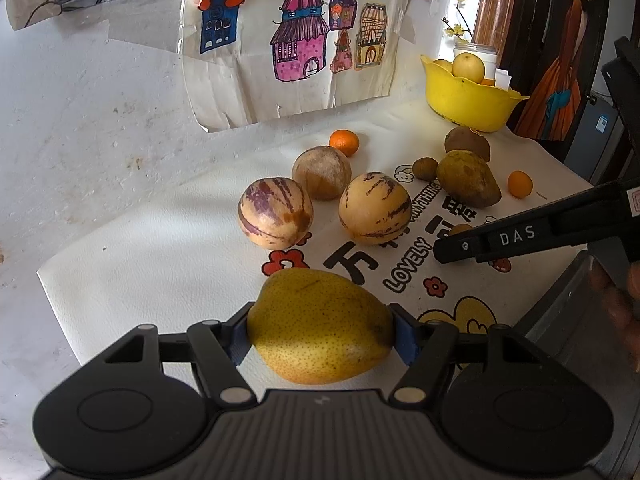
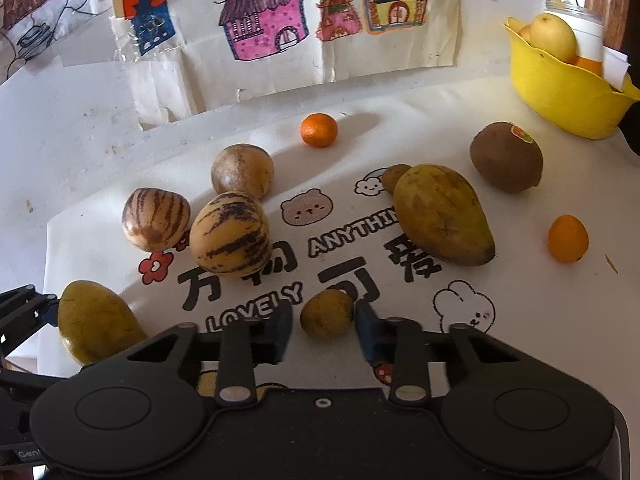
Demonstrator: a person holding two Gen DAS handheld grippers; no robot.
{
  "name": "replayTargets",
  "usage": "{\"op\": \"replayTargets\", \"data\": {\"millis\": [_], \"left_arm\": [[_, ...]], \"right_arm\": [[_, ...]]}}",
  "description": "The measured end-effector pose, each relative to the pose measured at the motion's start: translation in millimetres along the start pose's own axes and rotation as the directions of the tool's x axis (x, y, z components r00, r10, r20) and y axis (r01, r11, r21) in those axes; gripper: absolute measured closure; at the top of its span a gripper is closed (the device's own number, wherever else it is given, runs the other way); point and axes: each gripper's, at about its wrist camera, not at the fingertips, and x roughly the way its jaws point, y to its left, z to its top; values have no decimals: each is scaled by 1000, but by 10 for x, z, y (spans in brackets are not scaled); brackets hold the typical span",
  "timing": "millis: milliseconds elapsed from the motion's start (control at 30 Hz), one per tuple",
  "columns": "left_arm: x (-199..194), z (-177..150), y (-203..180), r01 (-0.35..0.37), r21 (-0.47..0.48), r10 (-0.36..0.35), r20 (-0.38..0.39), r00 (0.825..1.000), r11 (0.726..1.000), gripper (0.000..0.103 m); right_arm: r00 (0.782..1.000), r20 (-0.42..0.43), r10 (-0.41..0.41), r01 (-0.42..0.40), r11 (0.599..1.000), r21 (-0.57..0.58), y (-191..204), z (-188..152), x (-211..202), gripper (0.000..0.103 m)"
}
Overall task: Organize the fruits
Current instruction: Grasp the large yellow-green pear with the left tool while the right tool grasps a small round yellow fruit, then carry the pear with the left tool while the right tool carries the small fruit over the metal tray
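While the white cloth (image 2: 520, 300) with its cartoon bear and bunny lies flat under all the fruit, my two tools each have hold of one piece.

At the far right corner of the cloth sits the yellow bowl (image 1: 460, 100). It is smooth plastic with a wavy rim. A round pale yellow fruit (image 1: 468, 66) sits on top inside it, with a bit of orange showing beside that.

My left gripper (image 1: 320, 336) is about half open, and its blue pads press both sides of the pear (image 1: 320, 320). The pear is fat, yellow and full of tiny dots. It sits right between the fingers, at the near edge of the cloth.

Out in the middle lie a long, spotty mango (image 2: 440, 216), two round striped melons (image 2: 230, 234) that touch each other, and a fuzzy brown kiwi (image 2: 506, 156) with a sticker, near the bowl.

My right gripper (image 2: 324, 326) is nearly closed, with its pads on the little fruit (image 2: 326, 318). That one is round, brownish yellow and speckled, and it rests on the cloth by the printed word LOVELY.

Two small shiny oranges (image 2: 319, 130) lie well apart.
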Motion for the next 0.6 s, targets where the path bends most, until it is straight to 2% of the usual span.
{"op": "replayTargets", "data": {"millis": [267, 600], "left_arm": [[-1, 11, 14, -2, -13, 2, -2, 1000, 1000, 31], [-242, 58, -78, -1, 1, 1, 44, 999, 1000, 31]], "right_arm": [[999, 36, 35, -35, 999, -8, 38, -39, -104, 73], [992, 121, 44, -45, 999, -1, 78, -113, -630, 73]]}}
